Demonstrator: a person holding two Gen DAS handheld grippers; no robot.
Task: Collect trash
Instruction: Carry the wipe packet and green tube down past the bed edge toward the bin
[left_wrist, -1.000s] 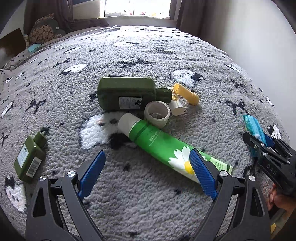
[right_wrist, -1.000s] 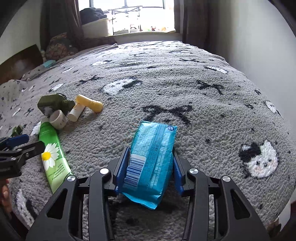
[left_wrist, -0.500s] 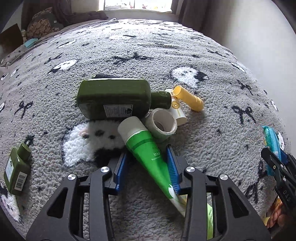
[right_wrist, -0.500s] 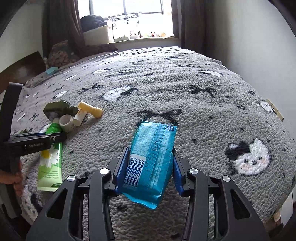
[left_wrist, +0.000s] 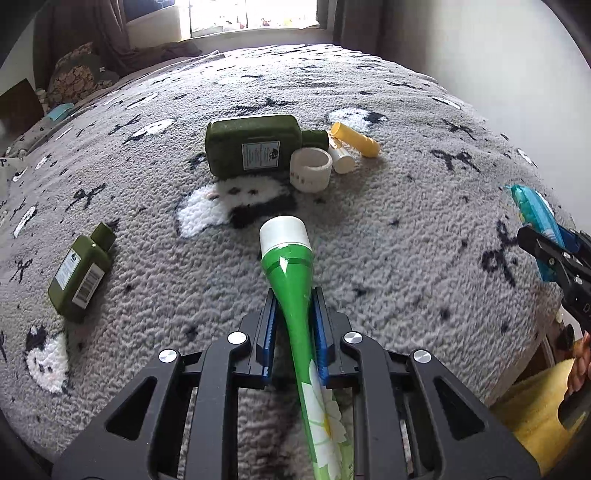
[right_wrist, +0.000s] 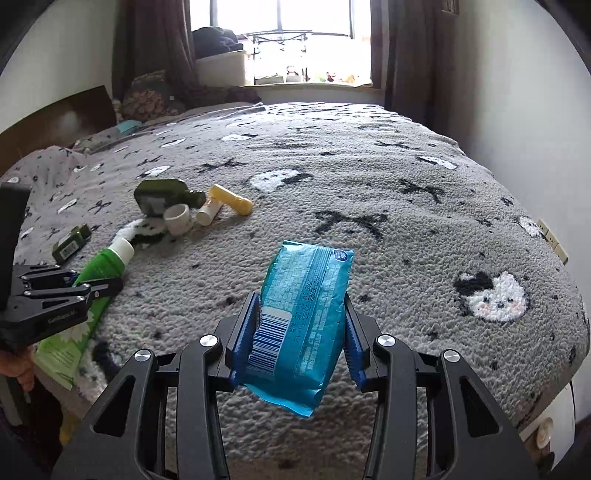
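Note:
My left gripper (left_wrist: 294, 306) is shut on a green tube with a white cap and a daisy print (left_wrist: 291, 273); the tube is lifted off the grey blanket, cap pointing away. My right gripper (right_wrist: 300, 314) is shut on a blue foil packet (right_wrist: 304, 317), held above the bed. From the right wrist view the left gripper (right_wrist: 99, 284) and the green tube (right_wrist: 99, 266) are at the left. On the blanket lie a large dark green bottle (left_wrist: 255, 149), a small green bottle (left_wrist: 79, 273), a white tape roll (left_wrist: 310, 170), a white tube (left_wrist: 341, 158) and a yellow tube (left_wrist: 354, 138).
The bed carries a grey fleece blanket (right_wrist: 369, 206) with cat and bow patterns. Pillows (right_wrist: 147, 99) and a headboard lie at the far left, a window at the back, and a white wall runs along the right. The bed's edge drops off near me.
The left gripper went from wide open to shut on the green tube and lifted it off the blanket, clear of the tape roll. The right gripper kept its hold on the blue packet and drew back a little.

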